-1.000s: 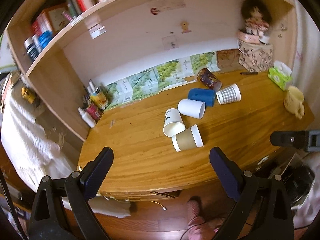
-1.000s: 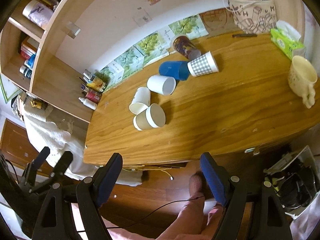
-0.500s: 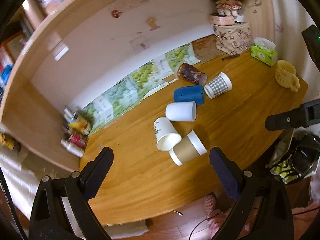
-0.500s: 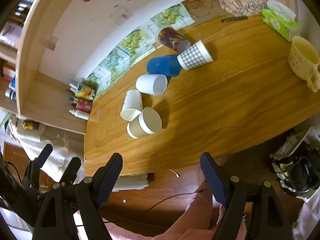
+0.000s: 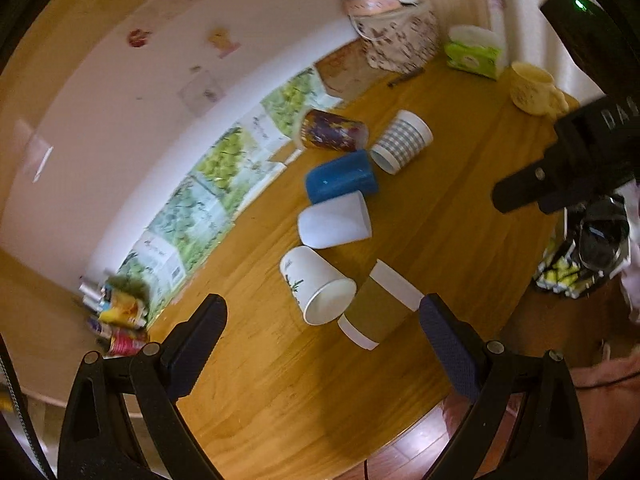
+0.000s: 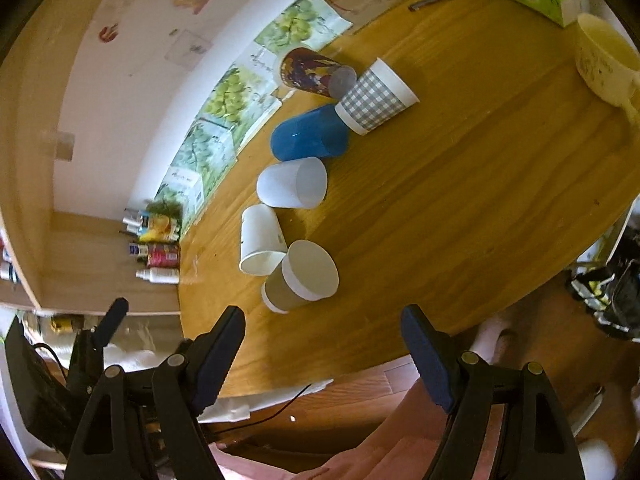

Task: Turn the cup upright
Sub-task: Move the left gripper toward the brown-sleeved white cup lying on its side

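Several cups lie on their sides on the wooden desk [image 5: 440, 216]: a brown-sleeved paper cup [image 5: 378, 306] [image 6: 302, 276], a white printed paper cup [image 5: 314, 286] [image 6: 260, 240], a plain white cup [image 5: 334, 222] [image 6: 292, 184], a blue cup [image 5: 340, 176] [image 6: 308, 134], a checked paper cup [image 5: 402, 140] [image 6: 374, 96] and a dark patterned cup [image 5: 332, 130] [image 6: 310, 68]. My left gripper [image 5: 322, 332] is open and empty, above the desk just in front of the brown cup. My right gripper [image 6: 322, 344] is open and empty over the desk's front edge.
A cream mug [image 5: 534, 88] [image 6: 604, 60] stands upright at the far right. A green tissue box [image 5: 474, 52] and a patterned basket [image 5: 394, 36] sit at the back right. Small bottles [image 6: 156, 248] stand at the left wall. Green printed boxes [image 5: 224, 176] line the back.
Both grippers have moved forward and lower toward the desk; the cups look larger and nearer. The left gripper now hovers over the desk close to the brown cup. No cup has moved.
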Demonstrator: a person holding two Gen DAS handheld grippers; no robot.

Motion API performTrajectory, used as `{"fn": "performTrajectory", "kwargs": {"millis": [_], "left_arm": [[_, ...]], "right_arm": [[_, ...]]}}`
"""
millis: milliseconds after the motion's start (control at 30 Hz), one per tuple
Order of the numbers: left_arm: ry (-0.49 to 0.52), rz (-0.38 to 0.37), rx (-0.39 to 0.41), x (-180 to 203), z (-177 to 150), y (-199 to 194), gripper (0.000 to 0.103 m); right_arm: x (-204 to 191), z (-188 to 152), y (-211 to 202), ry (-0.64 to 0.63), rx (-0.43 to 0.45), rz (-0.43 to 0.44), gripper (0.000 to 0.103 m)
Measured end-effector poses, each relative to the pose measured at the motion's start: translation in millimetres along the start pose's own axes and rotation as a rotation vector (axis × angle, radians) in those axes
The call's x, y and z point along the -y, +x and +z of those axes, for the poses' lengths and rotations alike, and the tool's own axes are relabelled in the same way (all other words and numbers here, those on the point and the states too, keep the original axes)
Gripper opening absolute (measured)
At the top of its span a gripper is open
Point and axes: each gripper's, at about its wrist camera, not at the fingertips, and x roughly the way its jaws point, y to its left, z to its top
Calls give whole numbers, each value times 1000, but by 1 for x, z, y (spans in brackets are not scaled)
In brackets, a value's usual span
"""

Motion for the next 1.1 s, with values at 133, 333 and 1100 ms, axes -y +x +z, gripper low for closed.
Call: {"fn": "performTrajectory", "kwargs": {"millis": [133, 333, 1100], "left_arm": [[66, -35, -15, -1, 0, 15, 98], [184, -96, -45, 7, -4, 39, 98], [447, -265, -174, 29, -4, 133, 98]], "right_arm": [[-1, 4, 11, 50, -5, 2, 81], [3, 10, 28, 137, -16, 2, 81], [25, 32, 62, 327, -2, -50, 81]]}}
